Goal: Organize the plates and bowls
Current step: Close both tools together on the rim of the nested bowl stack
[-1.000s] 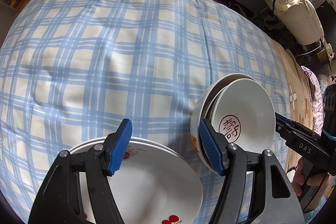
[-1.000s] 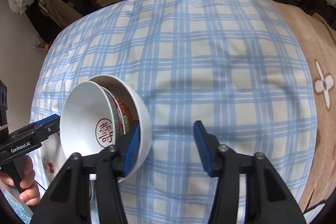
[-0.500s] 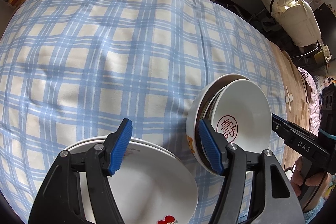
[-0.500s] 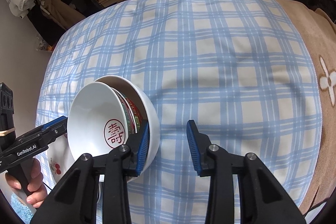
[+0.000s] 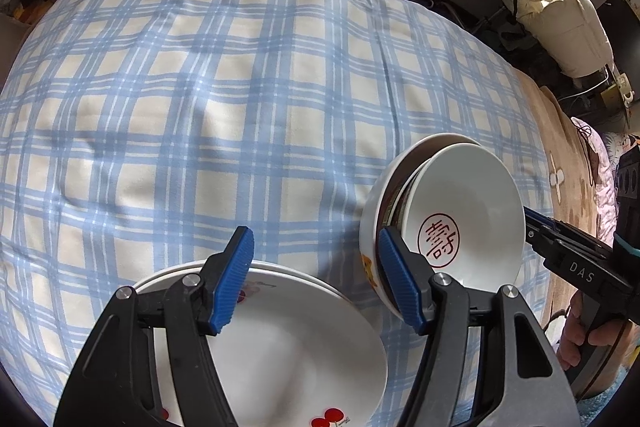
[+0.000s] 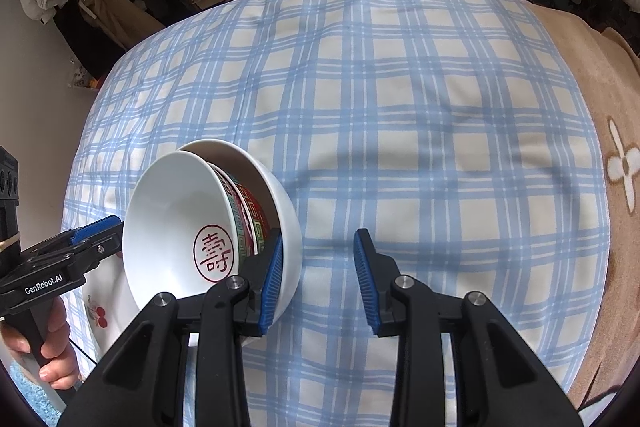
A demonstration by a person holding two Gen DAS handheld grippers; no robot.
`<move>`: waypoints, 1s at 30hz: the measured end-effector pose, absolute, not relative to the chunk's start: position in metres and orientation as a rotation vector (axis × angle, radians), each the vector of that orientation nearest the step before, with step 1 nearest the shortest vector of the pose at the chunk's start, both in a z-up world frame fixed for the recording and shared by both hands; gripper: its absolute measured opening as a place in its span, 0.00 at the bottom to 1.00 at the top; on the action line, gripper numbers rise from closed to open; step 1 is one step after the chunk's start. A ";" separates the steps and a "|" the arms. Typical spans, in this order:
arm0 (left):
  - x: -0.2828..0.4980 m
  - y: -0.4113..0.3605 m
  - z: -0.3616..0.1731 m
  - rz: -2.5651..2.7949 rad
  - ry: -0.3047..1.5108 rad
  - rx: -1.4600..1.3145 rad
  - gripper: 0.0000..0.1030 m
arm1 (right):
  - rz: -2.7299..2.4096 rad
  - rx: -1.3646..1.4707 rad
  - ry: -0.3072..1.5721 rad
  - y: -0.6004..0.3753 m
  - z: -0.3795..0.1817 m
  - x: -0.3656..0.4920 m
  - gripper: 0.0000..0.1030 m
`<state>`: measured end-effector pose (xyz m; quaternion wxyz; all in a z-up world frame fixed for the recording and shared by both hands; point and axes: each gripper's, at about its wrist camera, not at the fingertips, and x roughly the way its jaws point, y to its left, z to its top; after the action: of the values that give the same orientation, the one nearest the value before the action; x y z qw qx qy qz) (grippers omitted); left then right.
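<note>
A bed carries everything, covered by a blue-checked sheet (image 6: 400, 131). On it lie stacked plates (image 5: 296, 343) and, just beside them, tilted nested bowls (image 6: 208, 227). A tan blanket (image 6: 616, 131) lies alongside.

Both wrist cameras look steeply down along their claws at the plaid bed (image 5: 248, 99), close above it. The left view faces rightward, the right view leftward; both share the tilted bowls (image 5: 468, 219) (image 6: 180, 223) between them.

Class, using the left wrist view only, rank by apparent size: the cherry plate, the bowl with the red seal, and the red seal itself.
1. Cherry plate, though it lies nearest the camera, so its lead is unsure.
2. Bowl with the red seal.
3. Red seal, clearly smallest.
</note>
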<state>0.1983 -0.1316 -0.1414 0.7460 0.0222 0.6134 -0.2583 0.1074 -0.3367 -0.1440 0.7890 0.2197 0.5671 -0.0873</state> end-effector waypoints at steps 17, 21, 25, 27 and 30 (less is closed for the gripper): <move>0.201 -0.132 -0.143 -0.643 1.381 -0.071 0.20 | -0.158 0.504 1.230 -0.327 -0.147 0.111 0.17; 0.200 -0.131 -0.141 -0.626 1.383 -0.050 0.21 | -0.160 0.498 1.231 -0.328 -0.147 0.111 0.17; 0.197 -0.136 -0.140 -0.616 1.366 -0.008 0.21 | -0.161 0.484 1.236 -0.328 -0.146 0.112 0.17; 0.196 -0.139 -0.139 -0.610 1.357 0.018 0.21 | -0.161 0.483 1.238 -0.328 -0.146 0.112 0.17; 0.196 -0.141 -0.141 -0.603 1.362 0.026 0.21 | -0.167 0.486 1.240 -0.328 -0.147 0.112 0.17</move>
<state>0.1962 -0.1411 -0.1413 0.7350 0.0118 0.6199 -0.2744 0.1124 -0.3278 -0.1471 0.7832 0.2251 0.5744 -0.0773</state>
